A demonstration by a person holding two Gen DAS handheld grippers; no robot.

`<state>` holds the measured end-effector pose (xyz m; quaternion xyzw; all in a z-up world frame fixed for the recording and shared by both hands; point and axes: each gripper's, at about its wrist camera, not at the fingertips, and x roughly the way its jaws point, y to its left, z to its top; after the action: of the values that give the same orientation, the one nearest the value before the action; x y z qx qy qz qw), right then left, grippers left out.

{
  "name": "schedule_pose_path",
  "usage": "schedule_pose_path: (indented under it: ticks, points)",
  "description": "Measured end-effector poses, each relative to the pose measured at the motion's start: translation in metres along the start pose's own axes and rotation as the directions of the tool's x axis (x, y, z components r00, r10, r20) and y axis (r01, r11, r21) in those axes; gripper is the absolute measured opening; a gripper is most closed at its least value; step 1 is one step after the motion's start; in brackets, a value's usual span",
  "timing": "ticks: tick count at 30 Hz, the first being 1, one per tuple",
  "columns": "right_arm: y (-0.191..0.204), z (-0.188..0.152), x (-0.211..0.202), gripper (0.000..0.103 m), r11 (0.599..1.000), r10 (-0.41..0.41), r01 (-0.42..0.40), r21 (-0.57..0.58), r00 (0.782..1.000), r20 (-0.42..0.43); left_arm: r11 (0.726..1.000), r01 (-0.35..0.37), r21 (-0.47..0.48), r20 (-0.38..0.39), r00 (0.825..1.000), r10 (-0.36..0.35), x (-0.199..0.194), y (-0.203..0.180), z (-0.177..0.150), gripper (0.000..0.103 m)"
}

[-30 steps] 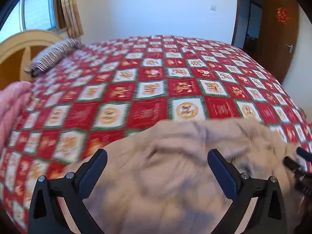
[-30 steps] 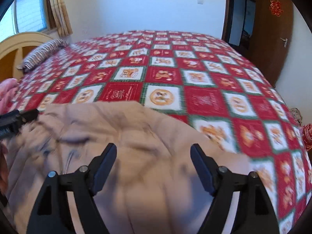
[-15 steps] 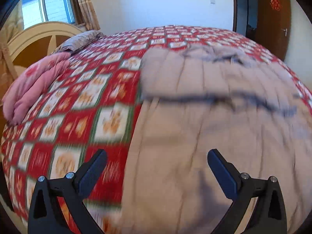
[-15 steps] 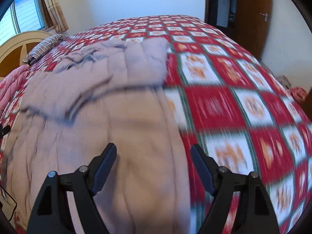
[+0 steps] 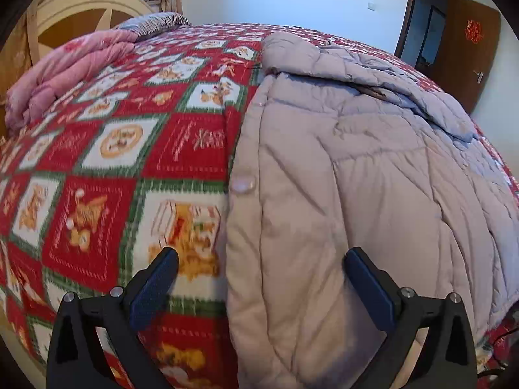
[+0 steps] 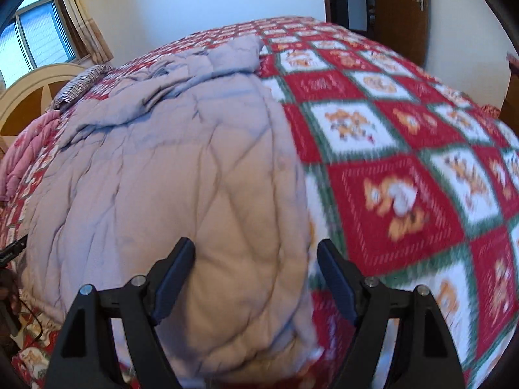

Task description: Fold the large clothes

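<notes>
A large beige quilted padded coat (image 5: 356,168) lies spread on the bed, its far part folded back over itself. It has a snap button (image 5: 242,184) on its left edge. In the right wrist view the coat (image 6: 181,175) fills the left and middle. My left gripper (image 5: 261,278) is open and empty, its jaws straddling the coat's near left edge. My right gripper (image 6: 256,275) is open and empty over the coat's near right corner.
The bed has a red, white and green patterned bedspread (image 5: 123,149) (image 6: 405,168). A pink folded quilt (image 5: 61,71) and a striped pillow (image 5: 152,21) lie by the wooden headboard (image 5: 81,9). A brown door (image 5: 470,42) stands at the right.
Both grippers have pulled back from the coat's far end to its near end. The far part of the coat now lies folded over. Both grippers stay open.
</notes>
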<state>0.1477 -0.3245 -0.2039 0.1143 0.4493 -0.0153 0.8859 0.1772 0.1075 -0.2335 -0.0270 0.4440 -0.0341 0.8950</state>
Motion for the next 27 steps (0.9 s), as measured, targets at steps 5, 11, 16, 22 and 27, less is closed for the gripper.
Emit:
schedule_pose_path:
  ticks: [5,11,16,22,27]
  points:
    - [0.003,-0.02,-0.008,0.046,0.997,0.07,-0.07,0.017,0.998,-0.007,0.997,0.075,0.028,-0.012,0.997,-0.075,-0.007,-0.009,-0.006,0.08]
    - [0.004,-0.026,-0.016,0.021,0.989,0.135,-0.135,0.054,0.991,0.014,0.993,0.099,0.061,-0.015,0.995,-0.098,-0.015,-0.015,-0.005,0.038]
    - [0.003,-0.033,-0.017,0.028,0.987,0.139,-0.14,0.083,0.99,0.023,0.994,0.104,0.018,-0.017,0.994,-0.104,-0.019,-0.005,-0.008,0.04]
    - [0.002,-0.04,-0.016,0.031,0.988,0.127,-0.129,0.086,0.992,0.028,0.991,0.134,0.004,-0.026,0.991,-0.134,-0.016,-0.002,-0.011,0.042]
    - [0.009,-0.037,-0.03,0.013,0.988,0.146,-0.148,0.05,0.988,0.042,0.986,0.158,0.052,0.025,0.987,-0.16,-0.04,-0.001,-0.006,0.01]
